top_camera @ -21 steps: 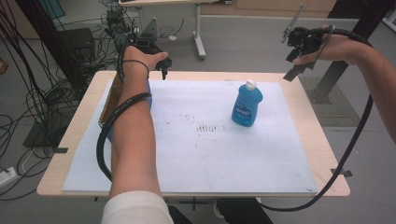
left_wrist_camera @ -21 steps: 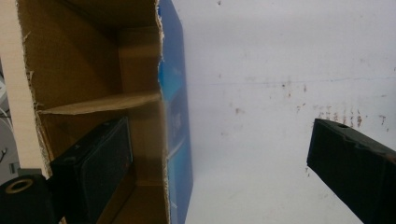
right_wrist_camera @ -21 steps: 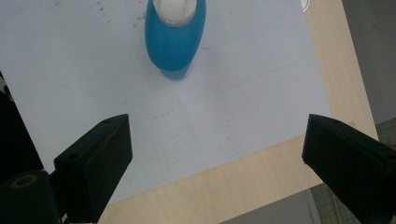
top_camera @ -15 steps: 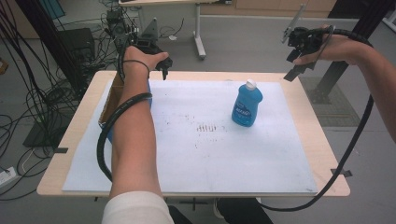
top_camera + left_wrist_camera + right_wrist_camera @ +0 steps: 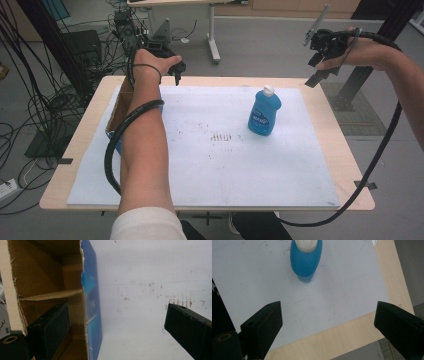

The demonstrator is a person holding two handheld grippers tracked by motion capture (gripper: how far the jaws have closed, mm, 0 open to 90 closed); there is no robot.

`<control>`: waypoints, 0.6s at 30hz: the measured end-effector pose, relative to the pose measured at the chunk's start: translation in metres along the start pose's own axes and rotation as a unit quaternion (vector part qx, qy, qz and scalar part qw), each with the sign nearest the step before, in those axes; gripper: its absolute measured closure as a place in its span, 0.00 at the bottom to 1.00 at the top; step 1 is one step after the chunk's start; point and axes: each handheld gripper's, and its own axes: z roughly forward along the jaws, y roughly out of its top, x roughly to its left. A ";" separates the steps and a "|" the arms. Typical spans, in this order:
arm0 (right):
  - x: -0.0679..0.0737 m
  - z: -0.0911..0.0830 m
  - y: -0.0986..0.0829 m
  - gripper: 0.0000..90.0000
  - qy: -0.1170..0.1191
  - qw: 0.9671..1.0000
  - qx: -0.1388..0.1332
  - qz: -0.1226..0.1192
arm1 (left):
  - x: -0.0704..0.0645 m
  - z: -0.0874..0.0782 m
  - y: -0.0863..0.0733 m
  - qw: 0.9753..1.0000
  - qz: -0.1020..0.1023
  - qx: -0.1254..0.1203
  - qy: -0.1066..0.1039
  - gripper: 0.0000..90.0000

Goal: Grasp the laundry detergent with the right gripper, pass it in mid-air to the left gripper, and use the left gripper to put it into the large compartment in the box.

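Both grippers are spread wide and empty: the left gripper (image 5: 175, 67) hangs over the cardboard box (image 5: 50, 295), the right gripper (image 5: 320, 55) farther off. To grip well, descend squarely around the upright blue bottle (image 5: 264, 112) standing mid-table (image 5: 330, 130), below its white cap (image 5: 305, 245).

High view: above near table (image 5: 320, 105) edge, facing forward-down, far. Right claw view: above bottle (image 5: 306, 260), looking down, closer. Left claw view: close on box (image 5: 50, 297) left of bottle. All share white sheet (image 5: 210, 165).
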 end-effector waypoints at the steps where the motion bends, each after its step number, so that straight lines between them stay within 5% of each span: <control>1: 0.000 0.002 -0.001 0.09 0.002 1.000 0.000 0.002 | 0.000 0.000 0.000 1.000 0.001 0.000 0.000 0.08; 18: 0.010 0.031 -0.018 0.07 0.013 1.000 0.000 0.015 | -0.003 -0.007 -0.004 1.000 0.007 -0.005 -0.001 0.08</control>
